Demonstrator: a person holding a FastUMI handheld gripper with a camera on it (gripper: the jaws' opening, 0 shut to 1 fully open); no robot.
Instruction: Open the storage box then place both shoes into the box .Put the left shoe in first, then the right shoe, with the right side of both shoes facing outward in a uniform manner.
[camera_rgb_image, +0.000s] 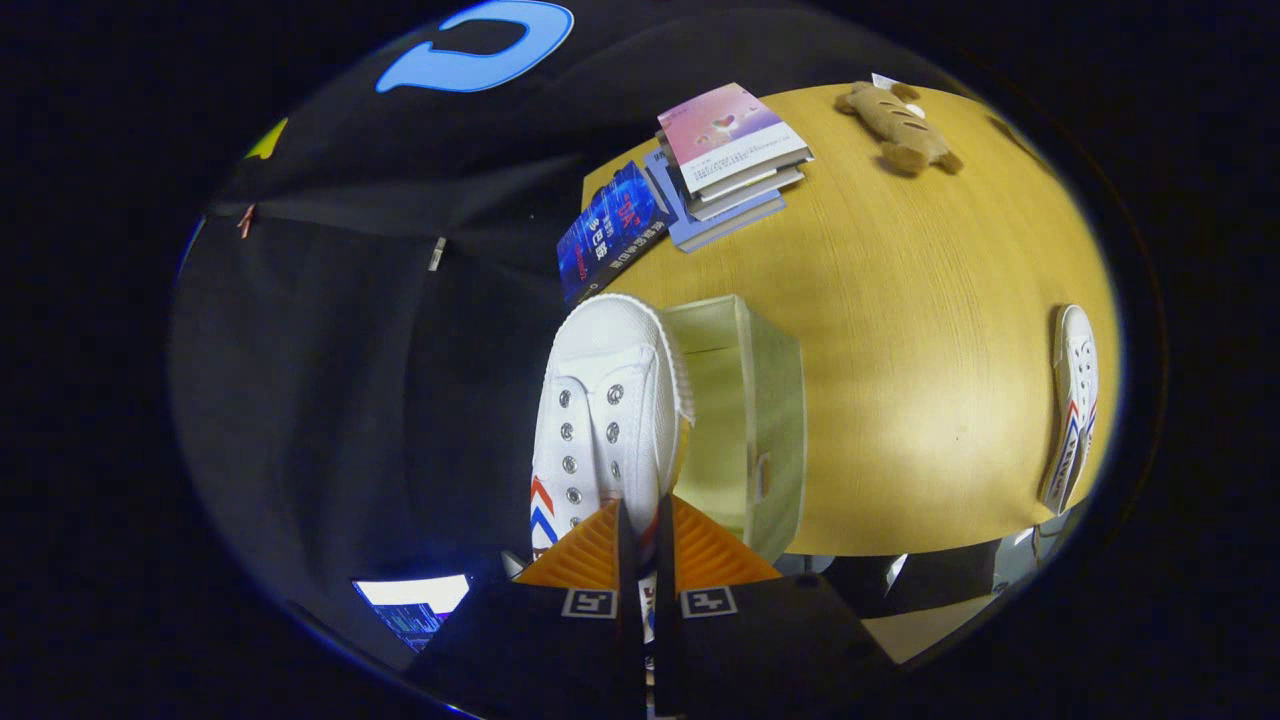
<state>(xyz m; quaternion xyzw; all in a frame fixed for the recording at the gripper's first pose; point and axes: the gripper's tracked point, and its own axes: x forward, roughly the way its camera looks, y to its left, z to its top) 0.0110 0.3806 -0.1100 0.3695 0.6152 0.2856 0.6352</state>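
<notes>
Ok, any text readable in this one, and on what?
Blue book: cover lettering, too blurred to read.
Pink book: small print, too small to read.
White shoe, clamped between the fingers: coloured chevrons, no words.
None can be quoted.

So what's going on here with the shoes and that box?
The claw is shut on a white shoe, holding it up beside the open clear storage box on the wooden table. The second shoe lies on the table off past the box. Neither shoe is in the box yet.
</notes>
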